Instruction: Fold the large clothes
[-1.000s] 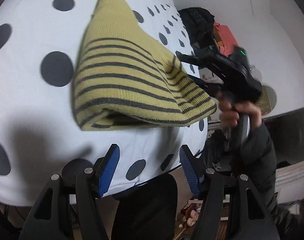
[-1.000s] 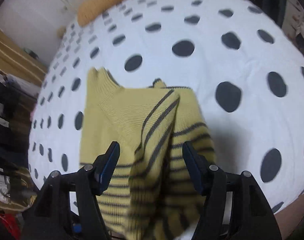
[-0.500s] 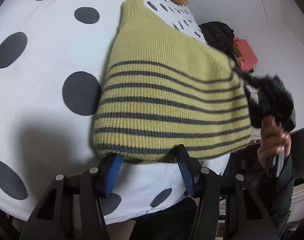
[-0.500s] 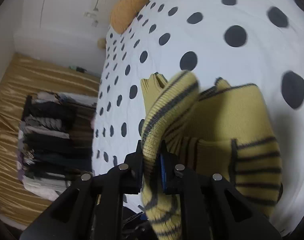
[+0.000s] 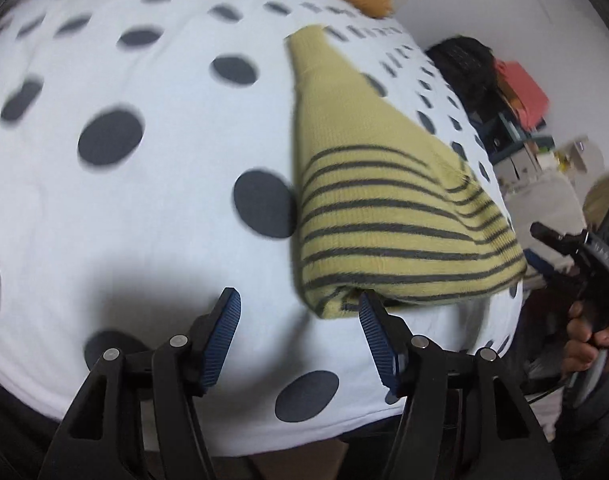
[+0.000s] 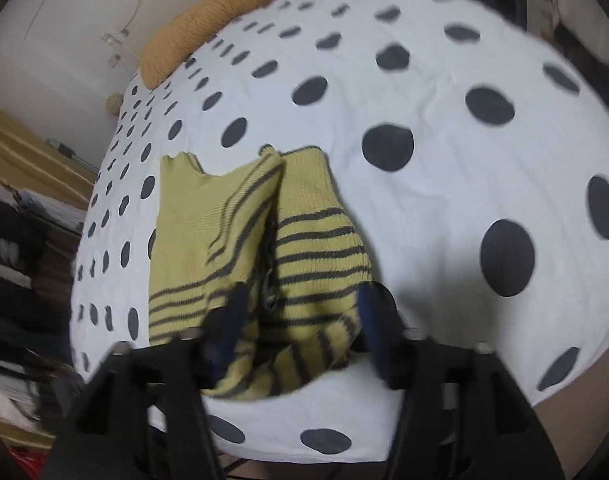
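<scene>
A yellow sweater with grey stripes (image 5: 384,216) lies folded on the white bedspread with dark dots (image 5: 144,208). My left gripper (image 5: 298,312) hangs over the bedspread with its jaws opening. The sweater's near corner lies just past its right fingertip, and no pad touches it. In the right wrist view, the sweater (image 6: 312,256) lies bunched between the blurred fingers of my right gripper (image 6: 298,316). Its jaws are opening and the pads stand apart from the cloth. The left wrist view shows the right gripper (image 5: 540,246) off the bed's right side, held by a hand (image 5: 588,340).
An orange pillow (image 6: 208,28) lies at the head of the bed. Shelves with stacked clothes (image 6: 16,264) stand beyond the bed's far side. A black bag (image 5: 460,64) and a red box (image 5: 520,92) sit beside the bed. The bed's near edge runs under both grippers.
The right gripper was shut on a raised fold of the sweater and has let it go; the fold now lies down. The left gripper has shifted left off the hem.
</scene>
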A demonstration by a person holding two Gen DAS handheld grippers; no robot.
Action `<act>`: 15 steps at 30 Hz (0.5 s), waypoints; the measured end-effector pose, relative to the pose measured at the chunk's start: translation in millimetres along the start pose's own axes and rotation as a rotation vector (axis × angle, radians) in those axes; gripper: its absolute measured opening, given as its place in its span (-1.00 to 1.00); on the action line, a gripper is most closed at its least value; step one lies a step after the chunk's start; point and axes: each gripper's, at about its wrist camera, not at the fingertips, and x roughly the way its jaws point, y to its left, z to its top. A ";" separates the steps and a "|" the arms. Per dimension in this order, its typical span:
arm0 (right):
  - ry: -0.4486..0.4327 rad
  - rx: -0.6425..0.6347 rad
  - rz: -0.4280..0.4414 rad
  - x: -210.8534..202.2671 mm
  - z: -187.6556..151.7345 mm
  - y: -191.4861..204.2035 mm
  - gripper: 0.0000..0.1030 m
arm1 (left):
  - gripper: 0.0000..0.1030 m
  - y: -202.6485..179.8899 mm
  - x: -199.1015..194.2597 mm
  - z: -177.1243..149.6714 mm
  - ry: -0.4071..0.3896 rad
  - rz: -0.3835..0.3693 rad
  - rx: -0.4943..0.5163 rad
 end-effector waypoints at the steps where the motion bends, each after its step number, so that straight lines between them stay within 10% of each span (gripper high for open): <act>1: -0.002 -0.018 -0.006 -4.0 -3.0 5.3 0.21 | 0.20 -7.4 -1.6 1.7 -0.010 0.007 0.039; 8: 0.079 -0.267 -0.177 33.1 -26.0 43.2 0.21 | 0.21 -52.3 10.7 8.1 0.020 -0.009 0.144; 11: 0.141 -0.374 -0.075 46.0 -34.1 59.0 -0.44 | 0.21 -52.4 17.5 1.2 0.049 -0.006 0.131; 15: 0.230 -0.437 -0.051 54.8 -38.0 68.0 -0.62 | 0.21 -35.9 25.1 -0.7 0.078 -0.007 0.060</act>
